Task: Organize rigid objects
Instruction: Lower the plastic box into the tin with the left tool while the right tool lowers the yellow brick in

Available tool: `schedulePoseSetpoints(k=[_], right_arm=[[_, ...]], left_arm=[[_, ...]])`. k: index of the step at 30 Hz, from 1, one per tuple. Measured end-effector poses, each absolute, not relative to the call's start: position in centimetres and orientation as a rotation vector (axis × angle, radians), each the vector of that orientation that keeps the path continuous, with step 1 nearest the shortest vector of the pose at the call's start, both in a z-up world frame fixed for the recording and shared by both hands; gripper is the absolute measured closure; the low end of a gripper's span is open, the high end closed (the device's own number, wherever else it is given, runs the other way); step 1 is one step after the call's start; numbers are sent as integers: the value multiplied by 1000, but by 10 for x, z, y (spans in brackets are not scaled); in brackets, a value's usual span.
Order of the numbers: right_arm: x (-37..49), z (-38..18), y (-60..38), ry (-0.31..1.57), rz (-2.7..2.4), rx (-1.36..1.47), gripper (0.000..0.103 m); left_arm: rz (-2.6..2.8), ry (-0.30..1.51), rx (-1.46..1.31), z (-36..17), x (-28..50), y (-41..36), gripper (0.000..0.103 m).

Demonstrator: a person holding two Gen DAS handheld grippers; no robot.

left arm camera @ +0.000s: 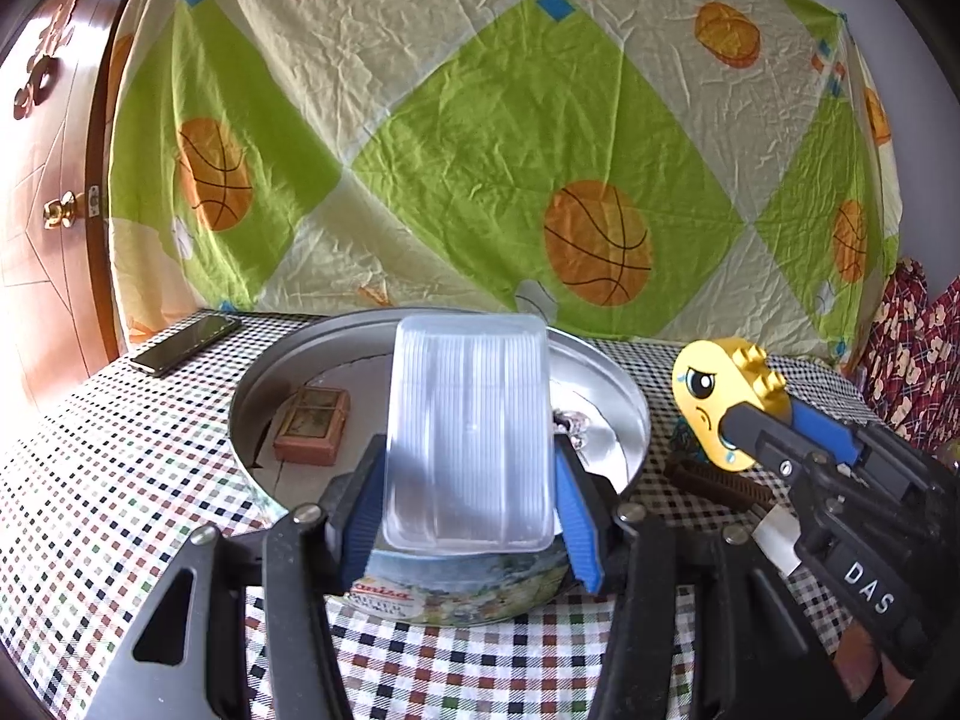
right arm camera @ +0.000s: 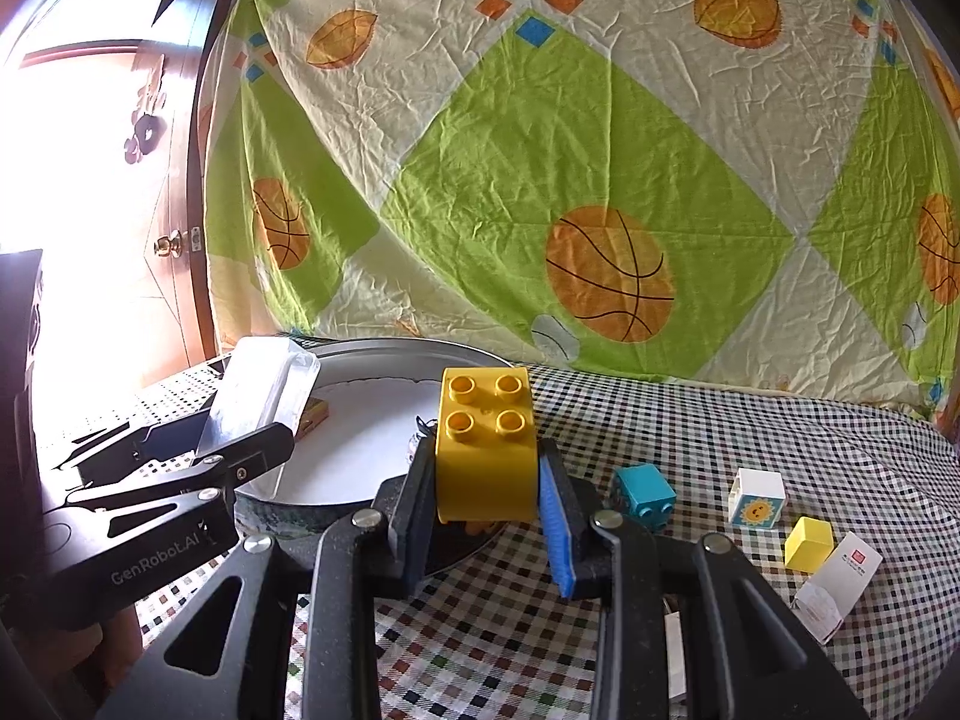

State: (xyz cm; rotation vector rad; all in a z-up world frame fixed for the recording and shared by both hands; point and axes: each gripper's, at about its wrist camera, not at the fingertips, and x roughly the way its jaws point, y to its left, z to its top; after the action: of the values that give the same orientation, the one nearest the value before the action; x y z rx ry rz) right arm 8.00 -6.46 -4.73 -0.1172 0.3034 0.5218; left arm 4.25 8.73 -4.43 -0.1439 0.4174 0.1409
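My left gripper point(left arm camera: 468, 498) is shut on a clear plastic box point(left arm camera: 471, 429), held tilted over the near rim of a round metal tin point(left arm camera: 624, 414). Inside the tin lies a small brown box point(left arm camera: 312, 426). My right gripper point(right arm camera: 486, 492) is shut on a yellow toy brick point(right arm camera: 486, 450) with four studs and a sad face, seen from the side as the yellow brick point(left arm camera: 714, 402) just right of the tin. In the right wrist view the clear box point(right arm camera: 264, 390) and the left gripper point(right arm camera: 240, 450) hang over the tin point(right arm camera: 360, 444) on the left.
A phone point(left arm camera: 186, 342) lies at the table's far left. Right of the tin sit a teal brick point(right arm camera: 645, 495), a white sun cube point(right arm camera: 757, 498), a yellow cube point(right arm camera: 809, 543) and a white carton point(right arm camera: 837, 591). A patterned sheet hangs behind; a wooden door point(left arm camera: 42, 192) stands left.
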Motion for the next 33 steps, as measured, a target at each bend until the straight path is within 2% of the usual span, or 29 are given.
schedulePoseSetpoints(k=[12,33], right_arm=[[91,-37,-58,360,578,-88,69],[162,-21,-16,510,661,-99,69]], left_arm=[[147,450,-142,-44,47,102,51],[91,646,-182,-37,104,141,51]])
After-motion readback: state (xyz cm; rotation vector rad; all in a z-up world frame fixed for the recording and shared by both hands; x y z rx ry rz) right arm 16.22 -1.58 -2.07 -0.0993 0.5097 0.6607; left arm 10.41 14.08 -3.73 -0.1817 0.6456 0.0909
